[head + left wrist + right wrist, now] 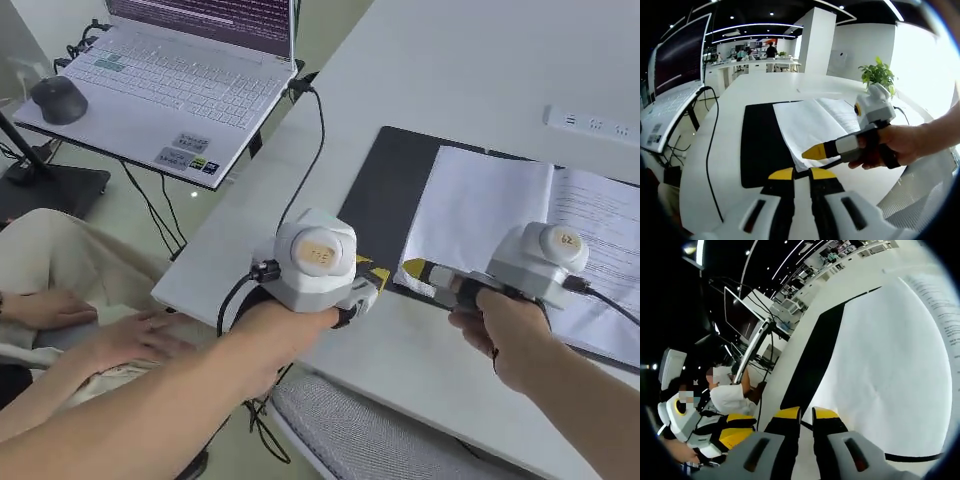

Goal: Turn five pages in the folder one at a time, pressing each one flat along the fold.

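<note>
An open black folder (380, 190) lies on the white table. A blank white page (480, 205) rests on its left half, and a printed page (600, 225) lies to the right of the fold. My right gripper (415, 270) is shut, with its yellow tips at the blank page's near-left corner (885, 380). Whether a sheet is pinched there is hidden. My left gripper (372, 275) is shut on nothing and hovers over the table edge just left of the folder (757, 150). In the left gripper view, my own tips (801, 175) point at the right gripper (812, 152).
A laptop (190, 60) and a mouse (58, 98) sit on a side stand at far left, with a black cable (305, 160) running over the table. A power strip (590, 125) lies at the back right. A seated person's hand (60, 305) is at the left.
</note>
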